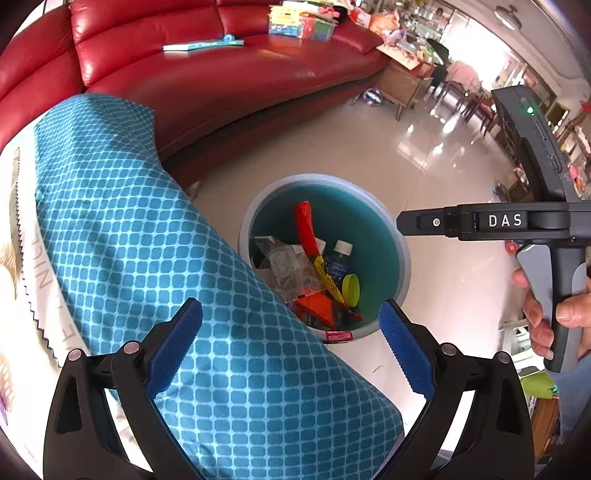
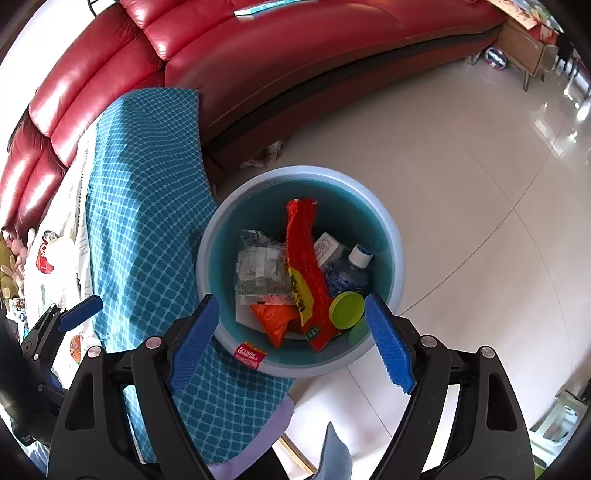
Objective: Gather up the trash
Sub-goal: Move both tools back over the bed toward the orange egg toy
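Observation:
A round blue bin (image 2: 395,254) stands on the tiled floor beside a table draped in a teal patterned cloth (image 2: 147,236). Inside lie a red-orange wrapper (image 2: 304,258), a clear plastic bag (image 2: 258,269), a small bottle with a white cap (image 2: 351,273), a green lid (image 2: 345,310) and a white box (image 2: 327,247). My right gripper (image 2: 291,339) is open and empty, right above the bin. My left gripper (image 1: 291,347) is open and empty over the cloth's edge, with the bin (image 1: 402,258) ahead of it. The right gripper's body (image 1: 480,221) shows at the right of the left wrist view.
A red leather sofa (image 1: 221,81) curves behind the bin, with a book (image 1: 203,45) and packages (image 1: 303,22) on it. Glossy floor tiles (image 2: 461,184) stretch to the right. A wooden cabinet (image 1: 402,85) and chairs stand further back. A red can (image 2: 46,251) lies at far left.

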`<action>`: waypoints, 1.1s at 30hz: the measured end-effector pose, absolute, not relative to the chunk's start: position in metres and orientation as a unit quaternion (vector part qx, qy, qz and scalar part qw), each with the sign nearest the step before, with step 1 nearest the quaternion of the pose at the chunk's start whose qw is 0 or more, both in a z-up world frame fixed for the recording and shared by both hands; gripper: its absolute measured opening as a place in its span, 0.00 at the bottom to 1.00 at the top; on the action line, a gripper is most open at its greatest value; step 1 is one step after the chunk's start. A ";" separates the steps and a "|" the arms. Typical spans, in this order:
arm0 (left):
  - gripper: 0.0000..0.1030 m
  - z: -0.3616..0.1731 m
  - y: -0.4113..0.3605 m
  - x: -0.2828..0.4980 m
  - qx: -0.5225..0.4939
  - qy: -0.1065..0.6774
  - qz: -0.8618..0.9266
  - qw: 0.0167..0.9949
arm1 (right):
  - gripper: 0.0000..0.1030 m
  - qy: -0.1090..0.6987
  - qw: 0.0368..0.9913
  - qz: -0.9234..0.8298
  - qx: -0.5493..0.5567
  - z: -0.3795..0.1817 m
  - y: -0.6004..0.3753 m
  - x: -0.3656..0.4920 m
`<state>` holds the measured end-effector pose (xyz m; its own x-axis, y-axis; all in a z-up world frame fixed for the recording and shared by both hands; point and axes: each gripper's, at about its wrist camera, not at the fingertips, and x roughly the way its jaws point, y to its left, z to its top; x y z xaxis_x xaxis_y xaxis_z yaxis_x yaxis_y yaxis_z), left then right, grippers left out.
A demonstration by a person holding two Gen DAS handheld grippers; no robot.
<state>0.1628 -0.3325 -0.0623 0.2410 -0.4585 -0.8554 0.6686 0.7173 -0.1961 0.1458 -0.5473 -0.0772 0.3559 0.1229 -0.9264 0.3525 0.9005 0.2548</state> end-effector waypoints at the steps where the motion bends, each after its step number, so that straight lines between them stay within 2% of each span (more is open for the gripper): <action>1: 0.94 -0.061 -0.328 0.161 0.103 0.498 -0.361 0.782 | 0.77 0.563 0.796 -0.072 0.209 -0.075 -0.545 0.146; 3: 0.94 -0.057 -0.319 0.158 0.098 0.494 -0.360 0.785 | 0.79 0.563 0.798 -0.071 0.205 -0.071 -0.538 0.144; 13: 0.94 -0.039 -0.251 0.138 0.078 0.481 -0.338 0.805 | 0.79 0.574 0.798 -0.045 0.180 -0.059 -0.485 0.141; 33: 0.96 -0.026 -0.079 0.124 -0.010 0.469 -0.249 0.847 | 0.79 0.588 0.802 0.035 0.099 -0.036 -0.314 0.161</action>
<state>0.1242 -0.0793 -0.0263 0.4365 -0.4308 -0.7899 0.4125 0.8760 -0.2498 0.1607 -0.3139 -0.0360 0.3058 0.1726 -0.9363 0.0593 0.9781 0.1997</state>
